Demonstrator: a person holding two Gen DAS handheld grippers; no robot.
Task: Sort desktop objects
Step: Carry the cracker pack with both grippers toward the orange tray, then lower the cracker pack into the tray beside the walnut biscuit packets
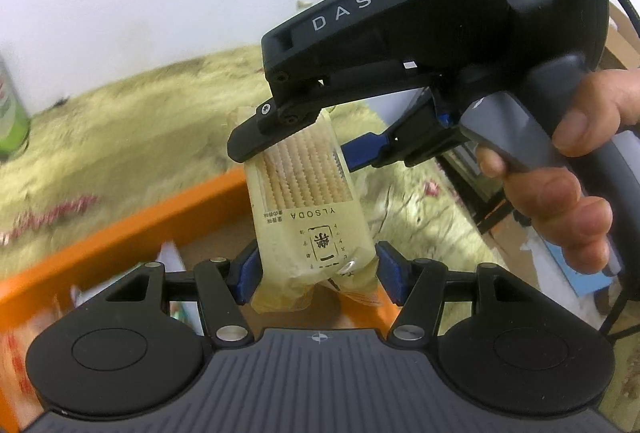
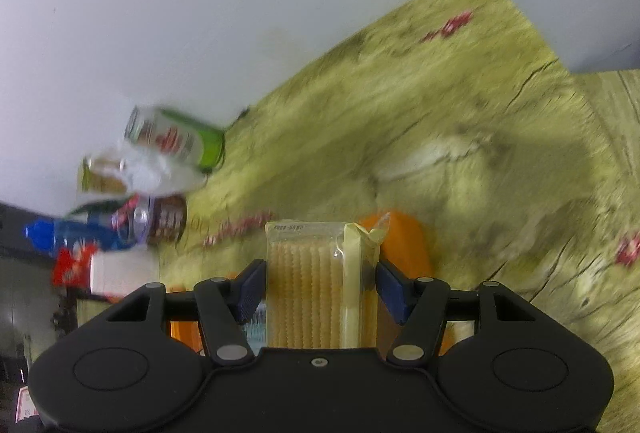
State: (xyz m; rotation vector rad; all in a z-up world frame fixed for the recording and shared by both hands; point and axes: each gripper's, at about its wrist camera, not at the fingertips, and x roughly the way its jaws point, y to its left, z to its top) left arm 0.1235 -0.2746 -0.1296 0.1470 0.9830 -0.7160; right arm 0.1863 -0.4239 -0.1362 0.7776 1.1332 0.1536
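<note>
A pale cracker packet (image 1: 308,201) printed YLSODA hangs between both grippers above an orange tray (image 1: 160,217). My left gripper (image 1: 318,273) is shut on its near, crumpled end, one blue pad against each side. The black right gripper (image 1: 308,149), held by a person's hand (image 1: 560,173), clamps the packet's far end. In the right wrist view the packet (image 2: 308,293) lies lengthwise between the right gripper's (image 2: 320,289) blue pads, with a corner of the orange tray (image 2: 404,245) behind it. The left gripper is hidden there.
Yellow-green patterned cloth (image 2: 460,153) covers the table up to a white wall. Several cans and bottles (image 2: 160,169) cluster at the left by the wall, including a green can (image 1: 12,121). Blurred packets (image 1: 168,261) lie in the tray. A dark frame (image 1: 480,185) stands at right.
</note>
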